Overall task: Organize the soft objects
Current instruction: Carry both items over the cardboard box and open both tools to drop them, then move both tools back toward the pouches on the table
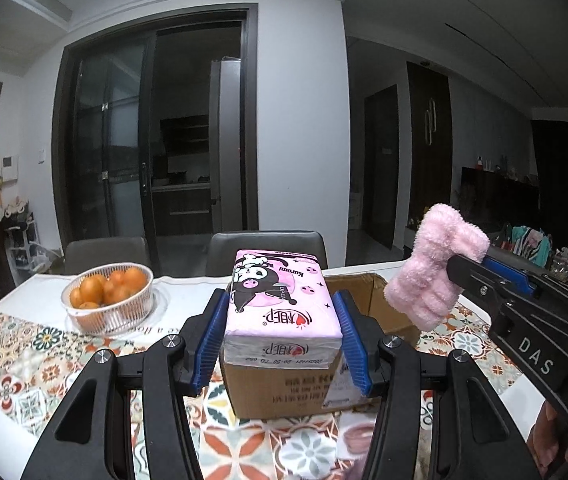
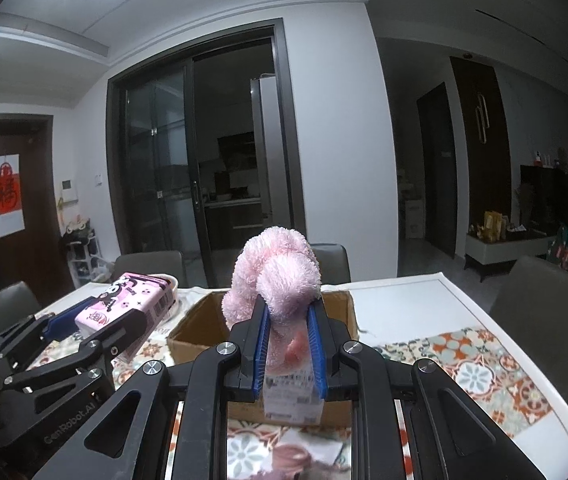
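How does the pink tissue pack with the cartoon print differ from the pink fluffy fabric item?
The pink tissue pack with the cartoon print is a smooth, flat-sided block; the pink fluffy fabric item is shaggy and bunched, without a firm shape. The pack carries printed pictures and text; the fluffy item is plain. The left tool grips the pack with wide jaws; the right tool pinches the fluffy item narrowly. Both are pink and held above the brown cardboard box.

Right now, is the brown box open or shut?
Open. The cardboard box has its flaps up and its dark inside shows behind the right claw, which is clamped on a fluffy pink cloth.
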Motion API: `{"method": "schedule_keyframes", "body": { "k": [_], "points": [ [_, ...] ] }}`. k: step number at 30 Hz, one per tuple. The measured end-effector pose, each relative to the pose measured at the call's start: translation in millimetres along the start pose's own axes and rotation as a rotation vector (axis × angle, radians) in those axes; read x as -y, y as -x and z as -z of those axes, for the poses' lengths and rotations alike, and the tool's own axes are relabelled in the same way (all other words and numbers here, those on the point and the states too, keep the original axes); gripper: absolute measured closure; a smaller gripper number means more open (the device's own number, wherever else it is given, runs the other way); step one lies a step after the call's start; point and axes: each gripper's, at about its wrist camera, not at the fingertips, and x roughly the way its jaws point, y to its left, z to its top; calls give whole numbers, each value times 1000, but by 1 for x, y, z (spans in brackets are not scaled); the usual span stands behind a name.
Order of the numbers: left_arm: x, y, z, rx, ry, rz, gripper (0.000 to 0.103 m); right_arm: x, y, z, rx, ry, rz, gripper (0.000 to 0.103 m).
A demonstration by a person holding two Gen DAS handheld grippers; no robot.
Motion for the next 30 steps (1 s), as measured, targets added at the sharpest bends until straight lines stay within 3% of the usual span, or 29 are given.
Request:
{"method": "schedule_keyframes", "body": {
  "k": [9, 17, 25, 27, 30],
  "points": [
    [-5, -47, -9, -12, -23, 15, 50, 6, -44, -7, -33, 13, -5, 83],
    [-6, -98, -4, -112, -34, 67, 50, 15, -80, 0, -101, 25, 6, 83],
    [-6, -129, 7, -195, -58, 52, 49, 20, -116, 6, -203, 24, -6, 82],
    [-5, -132, 8, -195, -63, 47, 43, 21, -124, 6, -226, 16, -10, 80],
    [-7, -131, 6, -191, -59, 48, 36, 22, -130, 6, -237, 13, 3, 65]
  ]
}}
